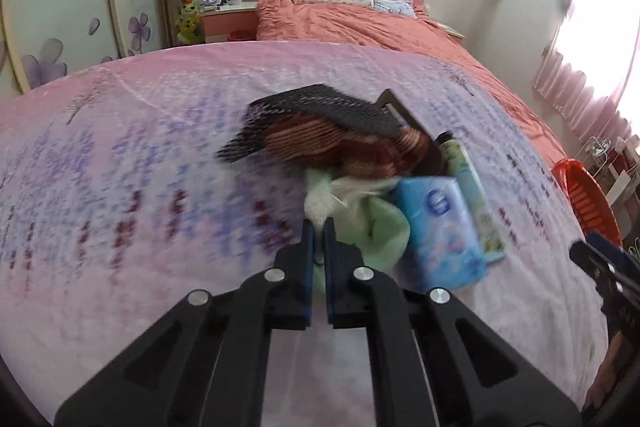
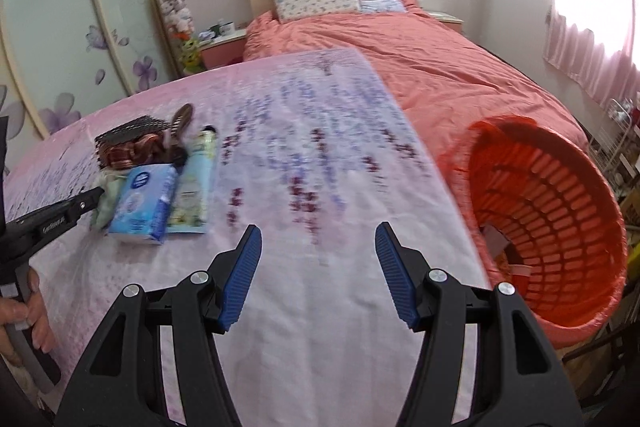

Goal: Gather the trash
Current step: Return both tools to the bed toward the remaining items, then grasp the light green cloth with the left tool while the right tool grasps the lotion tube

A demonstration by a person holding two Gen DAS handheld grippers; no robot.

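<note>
- Trash item: a crumpled white tissue wad (image 1: 322, 205) is lying on the pink floral bedsheet (image 1: 120, 187), at the near edge of a small pile, touching a pale green soft cloth or wrapper (image 1: 384, 227).
- Handling, judged: the wad is looking very light, soft and compressible, not fragile. A pinch on its protruding near tip should hold, but thin paper may tear or slip out if only a wisp is caught.
- Left gripper (image 1: 318, 227): jaws are standing nearly closed, only a narrow slit between the blue pads, and pinching the near tip of the tissue wad.
- Right gripper (image 2: 318, 239): jaws are gaping wide over bare sheet, holding and touching nothing.
- Pile neighbours: a blue plastic tissue pack (image 1: 440, 227) is sitting just right of the wad; a black mesh piece over a red-brown striped bundle (image 1: 344, 143) is lying on the far side.
- Destination, judged: the orange slatted plastic basket (image 2: 560, 211) is tilting off the right bed edge, well apart from the pile.
</note>
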